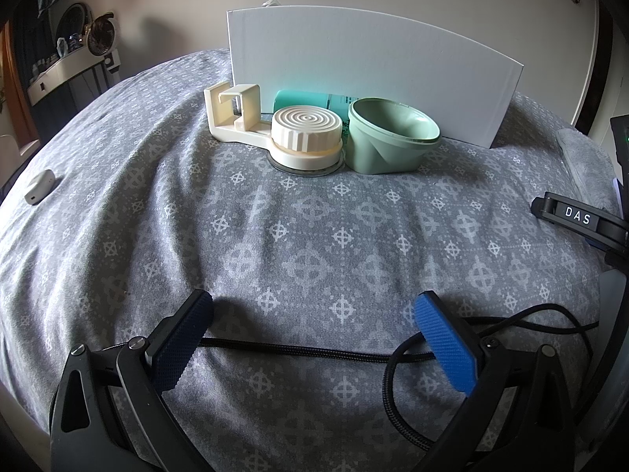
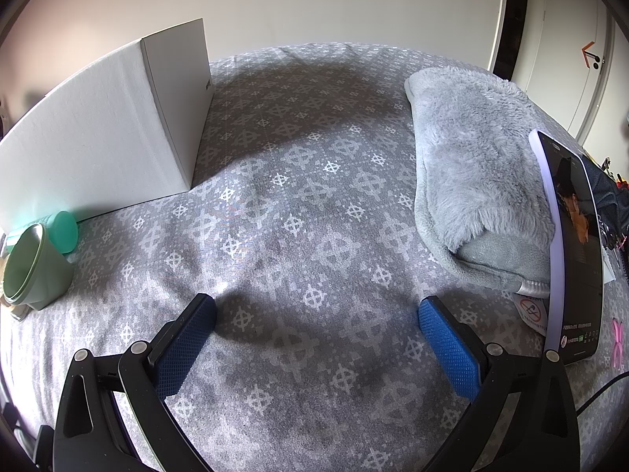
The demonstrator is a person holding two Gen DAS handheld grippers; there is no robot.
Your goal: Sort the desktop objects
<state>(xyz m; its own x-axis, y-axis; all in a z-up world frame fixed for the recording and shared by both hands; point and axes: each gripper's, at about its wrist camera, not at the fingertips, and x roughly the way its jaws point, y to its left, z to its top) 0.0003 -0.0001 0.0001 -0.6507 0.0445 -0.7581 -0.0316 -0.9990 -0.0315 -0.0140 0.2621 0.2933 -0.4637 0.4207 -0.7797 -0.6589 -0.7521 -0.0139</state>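
In the left wrist view a cream holder with a round ribbed knob [image 1: 304,135], a pale green cup [image 1: 387,137] and a teal bottle [image 1: 310,100] lying on its side stand in a row against a white box [image 1: 365,67]. My left gripper [image 1: 314,342] is open and empty, well short of them, over a black braided cable [image 1: 295,350]. In the right wrist view the green cup [image 2: 33,265], teal bottle [image 2: 63,232] and white box [image 2: 118,126] sit at the far left. My right gripper [image 2: 316,336] is open and empty over the patterned cloth.
A grey patterned cloth [image 1: 314,236] covers the surface. A small white case [image 1: 39,187] lies at the left. A folded grey fluffy towel [image 2: 475,173] and an upright phone [image 2: 570,244] stand at the right. The other gripper's black body [image 1: 578,218] shows at the right edge.
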